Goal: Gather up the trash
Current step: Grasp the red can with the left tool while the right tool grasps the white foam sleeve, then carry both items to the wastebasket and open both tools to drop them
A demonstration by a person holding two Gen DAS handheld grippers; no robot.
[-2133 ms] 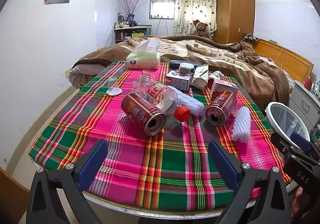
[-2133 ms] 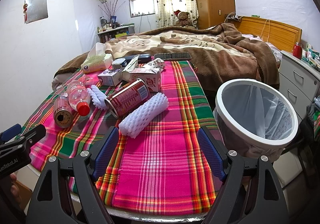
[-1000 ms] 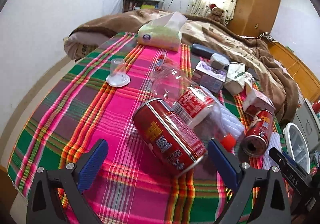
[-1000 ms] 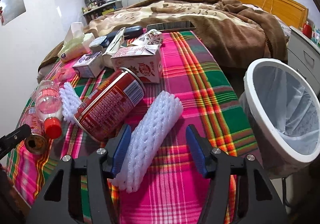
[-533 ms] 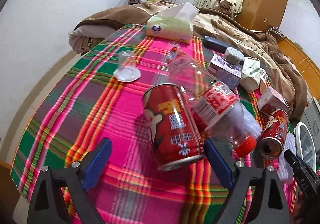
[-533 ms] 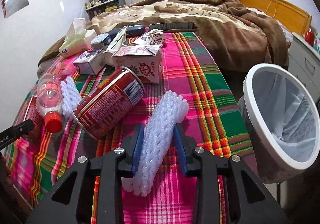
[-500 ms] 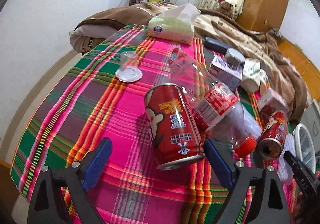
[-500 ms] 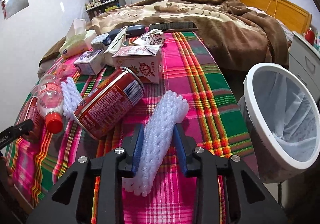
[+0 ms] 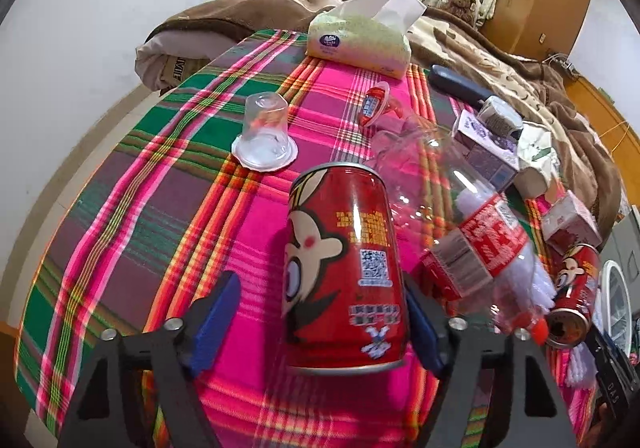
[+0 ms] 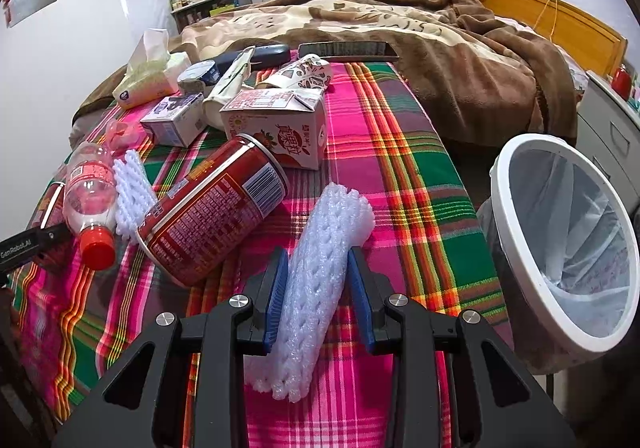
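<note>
Trash is lying scattered over the pink-and-green plaid tablecloth (image 10: pixel 404 184), and two pieces are being taken at once. Low in the centre of the right wrist frame, the white foam mesh sleeve (image 10: pixel 320 288) is sitting pinched between the blue pads of the right gripper (image 10: pixel 318 300), whose jaws are drawn in against both its sides. At the right edge of that frame, the white-rimmed bin with a clear liner (image 10: pixel 560 248) is standing just beside the table, mouth tilted toward the camera.

In the lower centre of the left wrist frame, the red drink can with a cartoon face (image 9: pixel 344 268) is lying between the fingers of the left gripper (image 9: pixel 324 320). The far pad is touching the can; the near pad is standing apart from it, so the jaws are partly spread and holding nothing yet. Just to the can's right, the clear plastic bottle with a red label and red cap (image 9: pixel 476 248) is lying close against it.

Likely risks: the round can may roll or squirt out as the jaws close on its curved wall, nudging the bottle. The soft sleeve may sag or slip from the pads on the way to the bin.
</note>
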